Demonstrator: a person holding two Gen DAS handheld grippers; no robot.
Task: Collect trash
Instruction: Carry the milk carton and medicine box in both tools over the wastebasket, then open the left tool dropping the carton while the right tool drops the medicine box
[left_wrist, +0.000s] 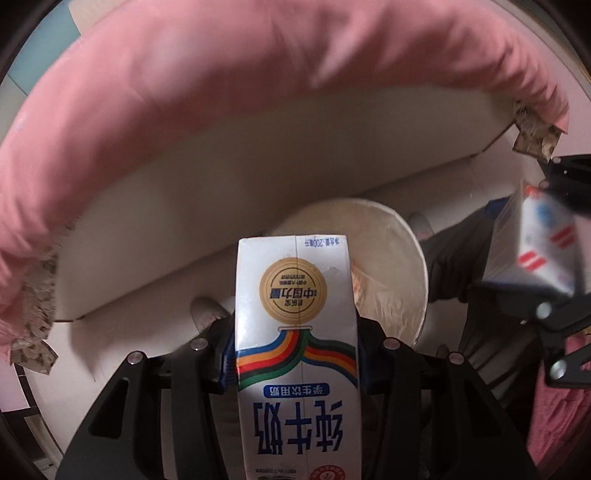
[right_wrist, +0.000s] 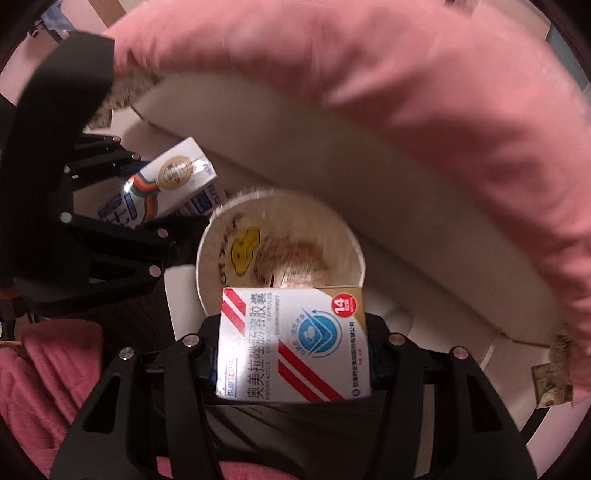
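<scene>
While both cartons hang clamped, wrappers fill the paper bowl

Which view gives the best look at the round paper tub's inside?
The right wrist view: the paper tub opens toward the camera, showing a yellow print and brownish contents, only its near edge hidden by the medicine box. In the left wrist view the milk carton covers much of the tub.

Black angular left gripper, right gripper, silver round screws, blue pads
</scene>
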